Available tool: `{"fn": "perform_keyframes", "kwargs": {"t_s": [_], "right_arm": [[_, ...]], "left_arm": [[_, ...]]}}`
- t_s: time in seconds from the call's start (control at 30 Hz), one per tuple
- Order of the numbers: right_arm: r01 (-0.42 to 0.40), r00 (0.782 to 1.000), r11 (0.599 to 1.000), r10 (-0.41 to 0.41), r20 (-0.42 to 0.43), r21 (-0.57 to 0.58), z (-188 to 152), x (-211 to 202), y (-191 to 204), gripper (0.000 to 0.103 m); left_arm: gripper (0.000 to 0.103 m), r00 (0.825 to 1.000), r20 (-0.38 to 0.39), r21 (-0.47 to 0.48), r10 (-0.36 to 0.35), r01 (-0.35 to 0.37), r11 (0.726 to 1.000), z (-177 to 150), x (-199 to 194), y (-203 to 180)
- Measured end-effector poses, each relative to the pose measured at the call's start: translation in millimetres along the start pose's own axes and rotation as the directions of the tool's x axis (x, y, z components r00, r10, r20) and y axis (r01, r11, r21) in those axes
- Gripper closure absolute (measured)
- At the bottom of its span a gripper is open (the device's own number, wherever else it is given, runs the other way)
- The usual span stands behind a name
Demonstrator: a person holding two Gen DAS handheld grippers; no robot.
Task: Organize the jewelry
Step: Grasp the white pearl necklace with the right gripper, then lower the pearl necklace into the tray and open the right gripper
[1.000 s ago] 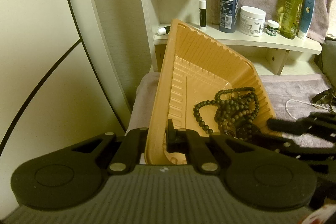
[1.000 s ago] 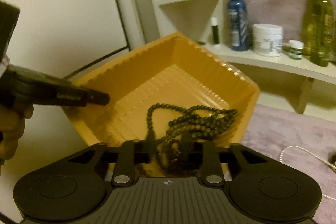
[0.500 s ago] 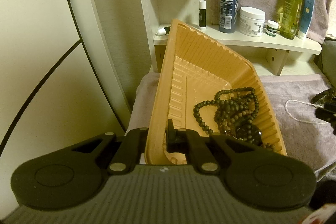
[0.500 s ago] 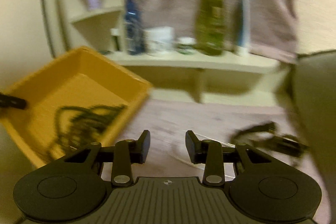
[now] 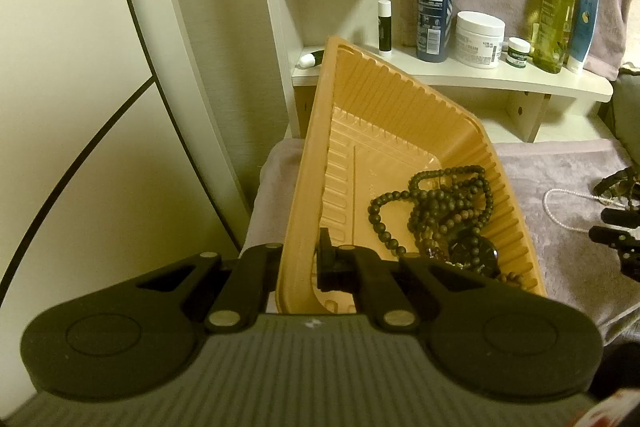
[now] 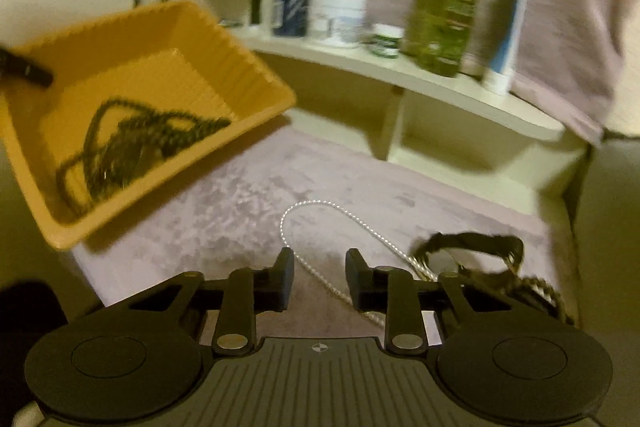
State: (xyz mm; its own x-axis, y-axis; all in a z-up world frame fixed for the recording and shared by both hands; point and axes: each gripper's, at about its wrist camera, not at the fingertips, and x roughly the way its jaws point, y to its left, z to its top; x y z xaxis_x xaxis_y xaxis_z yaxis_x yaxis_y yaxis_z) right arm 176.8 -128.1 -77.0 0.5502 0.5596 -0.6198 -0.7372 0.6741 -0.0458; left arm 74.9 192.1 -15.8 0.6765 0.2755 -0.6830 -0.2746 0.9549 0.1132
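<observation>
Left wrist view shows the left gripper point(image 5: 298, 263) clamped on the near rim of the orange tray point(image 5: 316, 131), one finger outside the wall and one inside, exactly as a second ago; the tray hangs tilted above the mauve cloth point(image 5: 560, 163) in the same pose. The dark bead necklace point(image 5: 436, 203) lies heaped in the tray's lower corner beside a round black watch face point(image 5: 474, 253), and the heap has not shifted. What differs is at the right edge: the right gripper point(image 5: 612, 225), which a second ago reached over the tray's corner, now sits well out to the side, above the cloth near the white pearl strand point(image 5: 560, 203).

Right wrist view, blurred, confirms the change. A second ago this camera looked into the tray with beads between its fingers; now the tray is off to the upper left and the gripper points down at the cloth. Its jaws have just been closing but stand apart, gripping nothing, with the pearl strand on the cloth running between and just beyond the fingertips. A black strap point(image 6: 472, 247) and a braided piece point(image 6: 536, 287) lie just right of the strand. Bottles and a white jar point(image 6: 340, 19) stand on the shelf point(image 6: 400, 75) behind.
</observation>
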Motion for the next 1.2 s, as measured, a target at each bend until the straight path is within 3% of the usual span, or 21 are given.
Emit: {"fn": "perform_keyframes", "kwargs": {"t_s": [0.27, 0.43, 0.53, 0.83, 1.2], "right_arm": [[-0.068, 0.997, 0.993, 0.065, -0.036, -0.096, -6.7, 17.1, -12.7, 0.083], [-0.111, 0.993, 0.988, 0.105, -0.059, -0.105, -3.3, 18.5, -10.3, 0.098], [-0.102, 0.993, 0.990, 0.096, -0.062, -0.093, -0.8, 16.3, -6.5, 0.101], [-0.087, 0.993, 0.994, 0.081, 0.090, 0.061, 21.7, -26.9, -10.8, 0.101], [-0.110, 0.965, 0.985, 0.073, 0.250, 0.136, 69.5, -78.8, -28.7, 0.101]], "left_arm": [[0.099, 1.000, -0.001, 0.003, 0.001, -0.001, 1.000, -0.1, 0.1, 0.1], [0.099, 1.000, -0.001, 0.002, 0.001, -0.001, 1.000, -0.3, 0.2, 0.4], [0.099, 1.000, -0.002, 0.002, 0.001, -0.001, 1.000, -0.3, 0.2, 0.4], [0.099, 1.000, -0.001, 0.001, 0.001, -0.001, 1.000, -0.1, 0.2, 0.1], [0.099, 1.000, -0.002, 0.001, 0.000, 0.000, 1.000, -0.5, 0.3, -0.5]]}}
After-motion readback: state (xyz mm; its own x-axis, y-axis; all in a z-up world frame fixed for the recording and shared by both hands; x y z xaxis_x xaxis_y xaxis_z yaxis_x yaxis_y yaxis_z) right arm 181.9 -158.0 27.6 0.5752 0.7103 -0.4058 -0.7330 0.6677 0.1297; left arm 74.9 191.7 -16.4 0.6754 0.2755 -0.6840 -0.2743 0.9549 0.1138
